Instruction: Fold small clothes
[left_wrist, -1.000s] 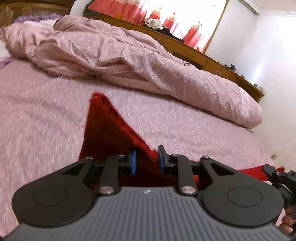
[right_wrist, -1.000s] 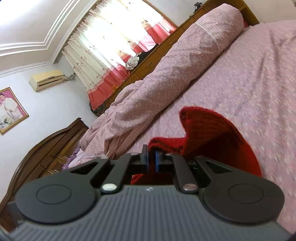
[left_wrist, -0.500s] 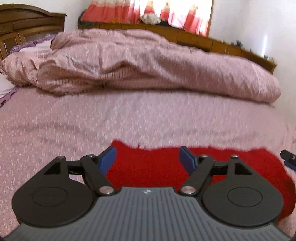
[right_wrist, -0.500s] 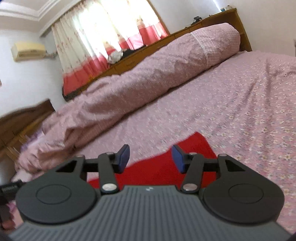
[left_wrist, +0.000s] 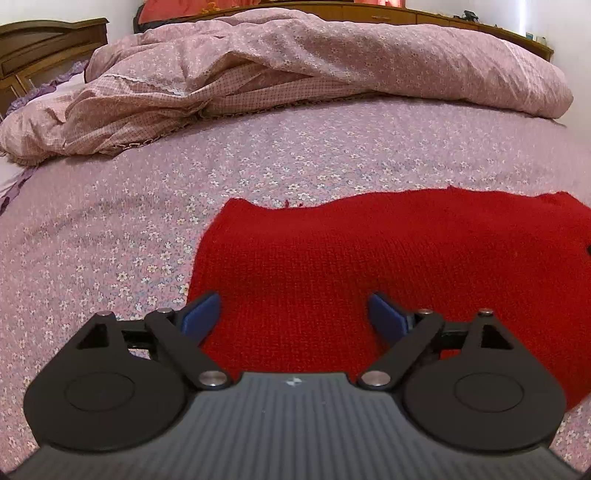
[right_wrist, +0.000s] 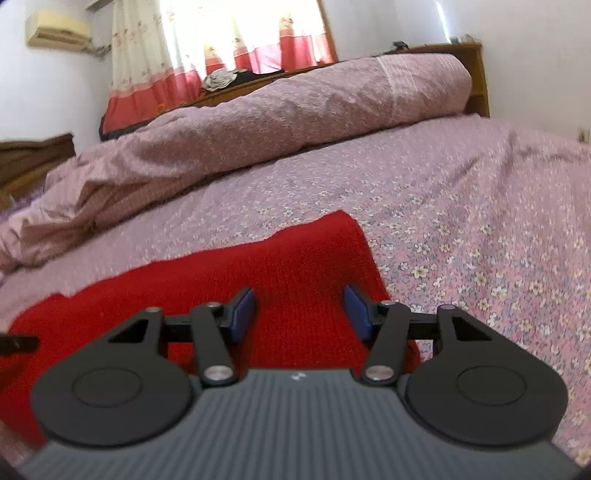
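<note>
A bedroom with curtains (right_wrist: 221, 48) at the window; the bed (left_wrist: 110, 236) with its flowered pink sheet serves as the work surface. A duvet (left_wrist: 295, 66) is pushed in a long roll to the far side, probably to leave a flat free area for folding.

The red knit (left_wrist: 369, 258) lies spread flat on the sheet, near the front edge of both views. It looks like one smooth layer, so I judge it was laid out to prepare a fold.

The left gripper (left_wrist: 295, 317) hovers over the left part of the knit. Its jaws are opening wide, and the pads press on nothing. The right gripper (right_wrist: 299, 314) is over the right corner, half open and released too. Neither one holds the cloth, so the knit rests by its own weight.
</note>
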